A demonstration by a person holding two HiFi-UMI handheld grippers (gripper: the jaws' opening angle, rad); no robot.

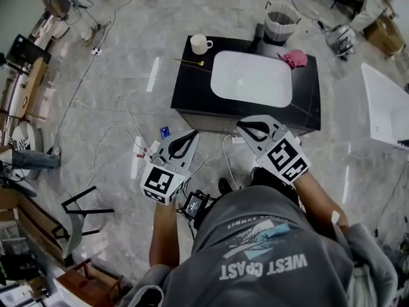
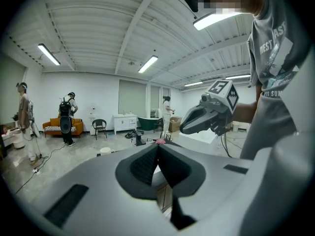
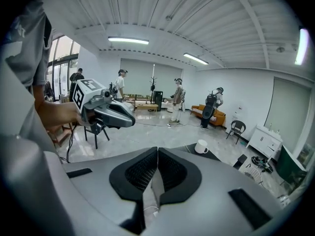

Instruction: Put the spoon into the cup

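A white cup (image 1: pixel 200 43) stands at the far left corner of a black table (image 1: pixel 192 94). A thin gold spoon (image 1: pixel 190 61) lies just in front of the cup. Both grippers hover in front of the table's near edge, well short of the spoon. My left gripper (image 1: pixel 192 135) is shut with nothing in it, as its own view (image 2: pixel 158 145) also shows. My right gripper (image 1: pixel 243 125) is at the table's near edge, jaws together and empty (image 3: pixel 156 150). The right gripper view shows the cup (image 3: pixel 201 146) beyond the jaws and the left gripper (image 3: pixel 110 113) at the left.
A white oval basin (image 1: pixel 251 78) fills the table's middle, with a pink cloth (image 1: pixel 295 58) at its far right. A waste basket (image 1: pixel 282 22) stands behind the table. Cables and a power strip (image 1: pixel 138 153) lie on the floor at the left. Several people stand far across the room.
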